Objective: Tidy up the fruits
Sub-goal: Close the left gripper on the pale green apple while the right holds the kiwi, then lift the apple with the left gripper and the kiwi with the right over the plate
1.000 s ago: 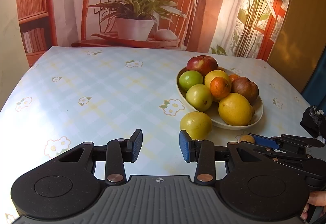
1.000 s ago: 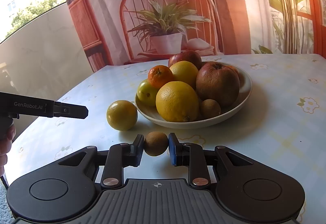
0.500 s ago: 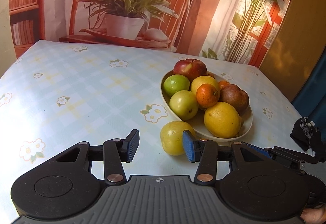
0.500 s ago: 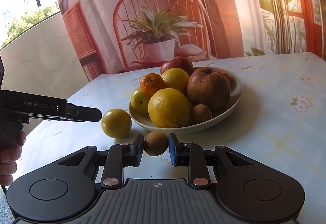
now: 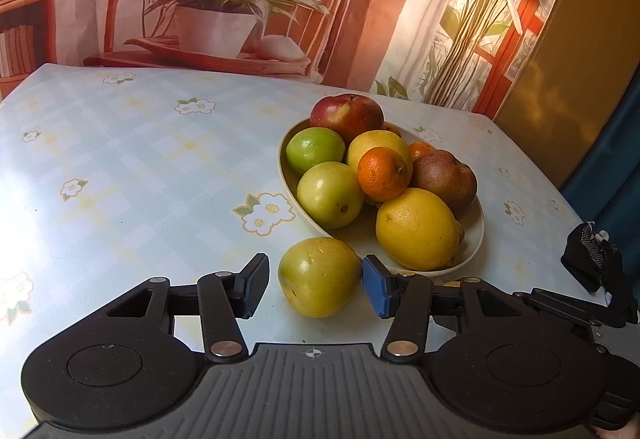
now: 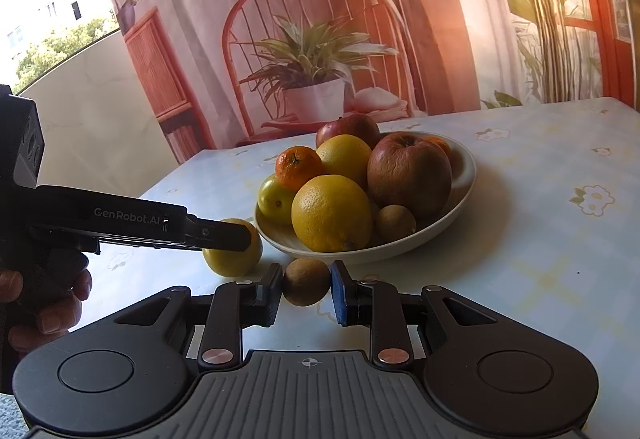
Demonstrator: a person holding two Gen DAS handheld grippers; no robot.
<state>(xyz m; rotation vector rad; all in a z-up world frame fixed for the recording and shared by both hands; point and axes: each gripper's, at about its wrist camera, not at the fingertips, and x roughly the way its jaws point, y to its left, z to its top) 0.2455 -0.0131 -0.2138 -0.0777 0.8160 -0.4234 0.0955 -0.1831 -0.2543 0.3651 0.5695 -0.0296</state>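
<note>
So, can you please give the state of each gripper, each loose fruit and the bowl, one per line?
left gripper: open, jaws just widened, around the yellow-green fruit, left pad clear of it
right gripper: shut on the kiwi
yellow-green fruit: resting on the table beside the bowl
kiwi: clamped between the pads, in front of the bowl
bowl: upright, heaped with fruit

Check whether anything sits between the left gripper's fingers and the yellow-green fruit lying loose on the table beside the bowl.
Nothing visible does. The left gripper has just been opening, and the yellow-green fruit already sits between its jaws on the table, with a clear gap at the left pad. The bowl lies just behind it.
</note>
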